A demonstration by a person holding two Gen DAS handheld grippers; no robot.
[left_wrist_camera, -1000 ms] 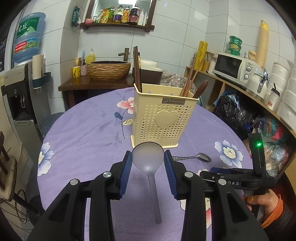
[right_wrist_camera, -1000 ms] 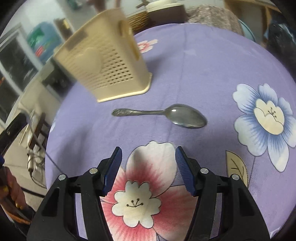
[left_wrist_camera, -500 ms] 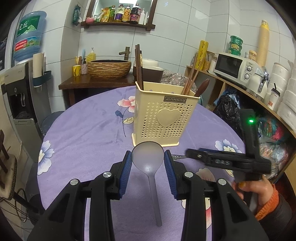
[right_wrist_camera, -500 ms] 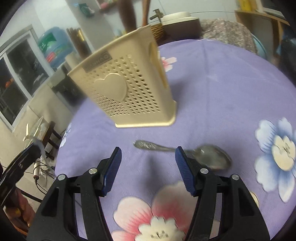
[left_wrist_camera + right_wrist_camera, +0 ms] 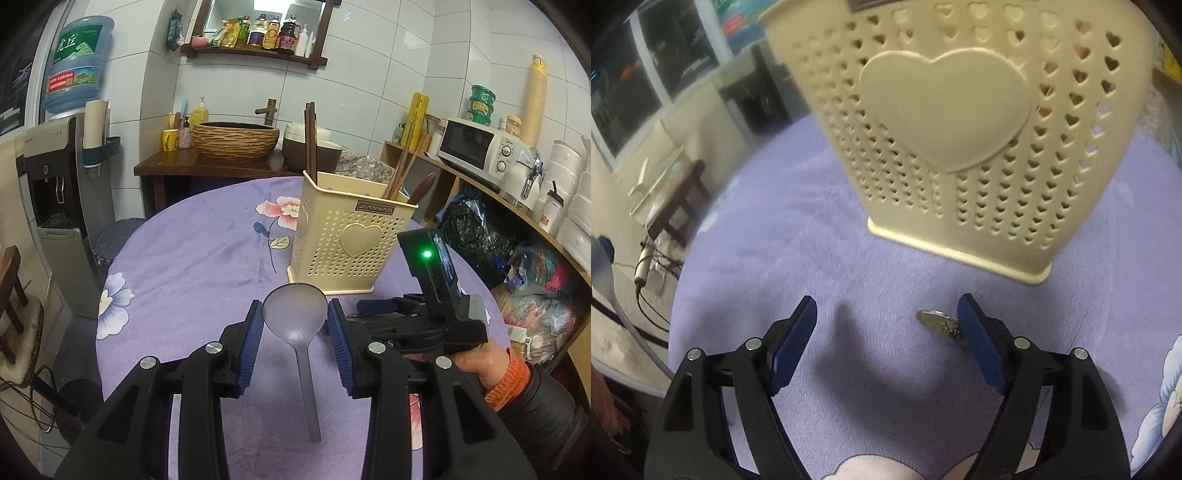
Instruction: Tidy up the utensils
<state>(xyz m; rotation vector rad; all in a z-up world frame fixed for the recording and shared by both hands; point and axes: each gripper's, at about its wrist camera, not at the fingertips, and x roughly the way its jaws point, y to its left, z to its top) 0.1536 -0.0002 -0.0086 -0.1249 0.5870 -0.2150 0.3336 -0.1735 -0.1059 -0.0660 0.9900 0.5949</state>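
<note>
One round surface point(image 5: 192, 266) under a purple flowered cloth carries a cream utensil holder point(image 5: 351, 243) near its middle. Left gripper point(image 5: 295, 332) fingers clamp a grey ladle point(image 5: 295, 314) before the holder. Right gripper point(image 5: 886, 328) fingers, just widened, stand apart over a metal spoon point(image 5: 938, 323) at the holder's base. Shelving crowds the holder's right.
</note>
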